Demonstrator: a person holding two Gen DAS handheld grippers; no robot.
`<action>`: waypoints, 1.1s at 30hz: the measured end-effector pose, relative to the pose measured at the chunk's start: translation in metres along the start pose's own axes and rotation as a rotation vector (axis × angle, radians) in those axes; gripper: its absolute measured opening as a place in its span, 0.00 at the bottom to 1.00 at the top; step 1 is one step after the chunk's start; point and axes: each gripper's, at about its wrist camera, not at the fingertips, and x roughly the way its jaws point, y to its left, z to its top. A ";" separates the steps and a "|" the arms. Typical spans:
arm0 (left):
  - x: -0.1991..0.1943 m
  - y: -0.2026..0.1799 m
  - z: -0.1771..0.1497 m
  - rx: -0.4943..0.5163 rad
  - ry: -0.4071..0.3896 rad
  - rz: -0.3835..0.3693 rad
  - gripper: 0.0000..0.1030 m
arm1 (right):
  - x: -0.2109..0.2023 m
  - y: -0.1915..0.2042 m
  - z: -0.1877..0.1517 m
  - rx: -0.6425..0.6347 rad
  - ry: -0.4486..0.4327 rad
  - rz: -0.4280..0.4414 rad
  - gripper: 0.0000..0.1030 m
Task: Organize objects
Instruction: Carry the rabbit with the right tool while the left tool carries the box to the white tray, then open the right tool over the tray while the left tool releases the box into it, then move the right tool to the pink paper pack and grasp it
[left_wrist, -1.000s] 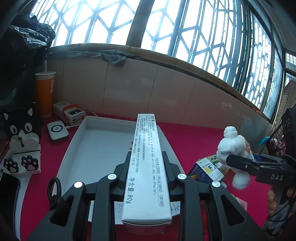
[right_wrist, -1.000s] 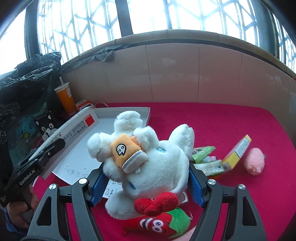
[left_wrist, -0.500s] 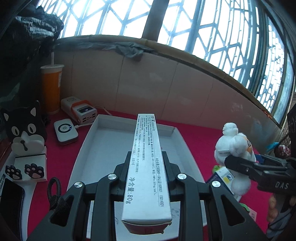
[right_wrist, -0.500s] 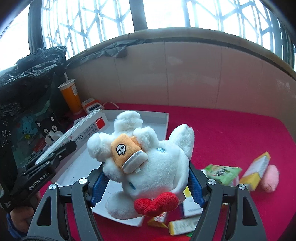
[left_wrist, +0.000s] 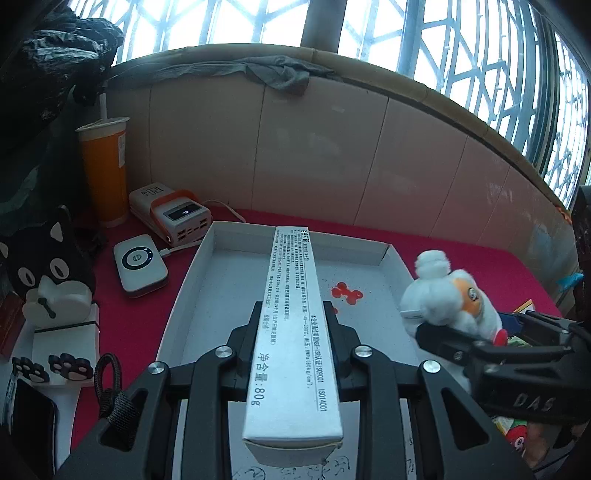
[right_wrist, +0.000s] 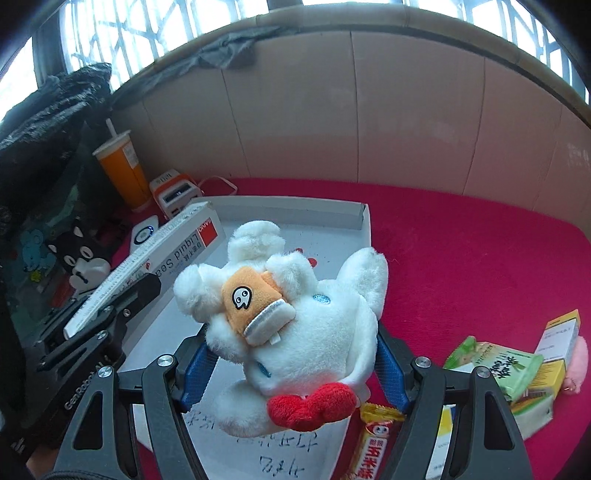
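My left gripper (left_wrist: 291, 325) is shut on a long white sealant box (left_wrist: 291, 332) and holds it above the shallow white tray (left_wrist: 192, 280). The box also shows in the right wrist view (right_wrist: 166, 254), over the tray's left side (right_wrist: 354, 210). My right gripper (right_wrist: 291, 354) is shut on a white plush rabbit (right_wrist: 295, 314) with an orange patch and red bow, over the tray's right part. The rabbit shows in the left wrist view (left_wrist: 447, 295) at the tray's right rim.
An orange cup (left_wrist: 105, 173), a power bank (left_wrist: 173, 214), a small white device (left_wrist: 140, 266) and a black cat figure (left_wrist: 48, 273) stand left of the tray. Snack packs and boxes (right_wrist: 517, 369) and a pink plush (right_wrist: 576, 362) lie right on the red cloth.
Both grippers have moved forward and left over the tray with their loads. The rabbit is now nearer the tray's right rim, the box further over the tray.
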 end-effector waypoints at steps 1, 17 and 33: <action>0.001 -0.001 0.000 0.004 0.002 0.003 0.26 | 0.003 0.000 0.000 0.002 0.005 -0.001 0.77; -0.021 0.013 0.001 -0.074 -0.089 0.129 0.93 | -0.013 0.001 -0.013 0.013 -0.056 0.018 0.97; -0.074 -0.023 -0.028 -0.075 -0.120 0.103 0.94 | -0.086 -0.029 -0.067 0.066 -0.184 0.038 1.00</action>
